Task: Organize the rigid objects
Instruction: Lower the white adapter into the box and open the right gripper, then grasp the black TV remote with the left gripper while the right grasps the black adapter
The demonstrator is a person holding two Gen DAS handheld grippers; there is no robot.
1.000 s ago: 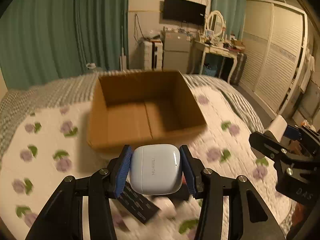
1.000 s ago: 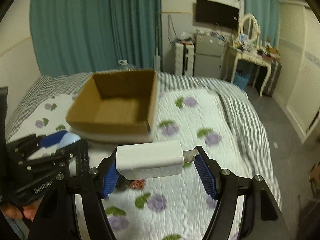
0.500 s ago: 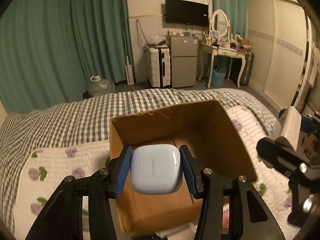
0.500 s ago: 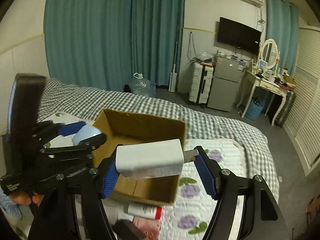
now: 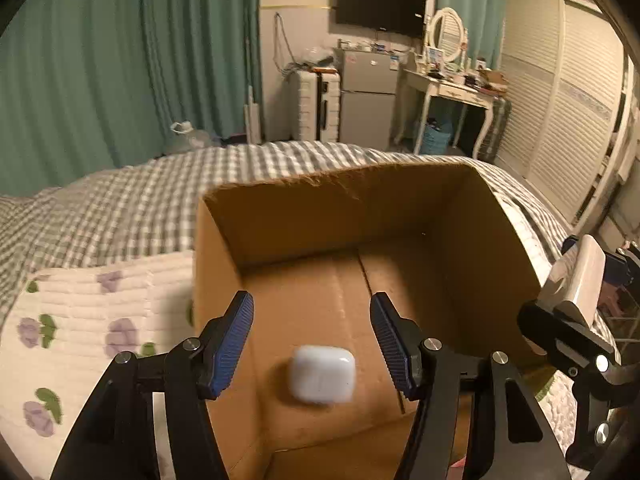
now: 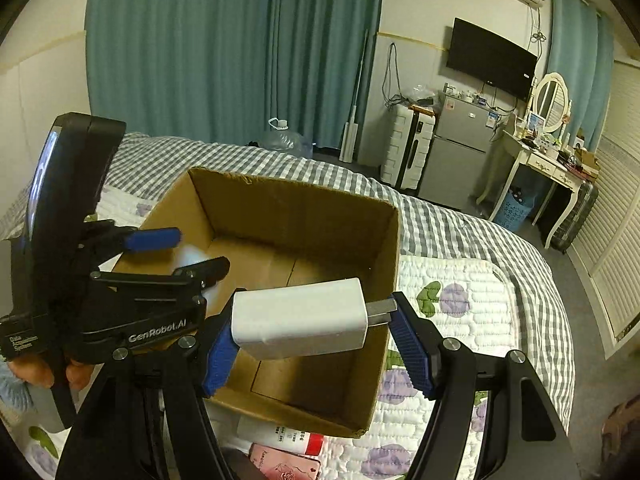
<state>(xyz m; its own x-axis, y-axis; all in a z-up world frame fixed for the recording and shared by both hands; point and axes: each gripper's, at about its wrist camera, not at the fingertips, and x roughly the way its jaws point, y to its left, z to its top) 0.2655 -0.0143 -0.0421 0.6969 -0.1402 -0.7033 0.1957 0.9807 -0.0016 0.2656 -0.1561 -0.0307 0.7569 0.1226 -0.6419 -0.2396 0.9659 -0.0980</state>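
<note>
My left gripper (image 5: 311, 344) stands spread above the cardboard box (image 5: 496, 248); the earbud case (image 5: 322, 373), blurred, lies within. My right gripper (image 6: 316, 344) pinches the charger (image 6: 300, 324) endwise: light, rigid, probably slick; flat sides likely grip best.

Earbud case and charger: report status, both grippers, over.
Left gripper open; earbud case blurred below it, inside the cardboard box. Right gripper shut on white charger, over the box. Nothing blocking the box.

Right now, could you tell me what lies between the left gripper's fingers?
Nothing held: in the left wrist view, the earbud case shows blurred inside the cardboard box.
</note>
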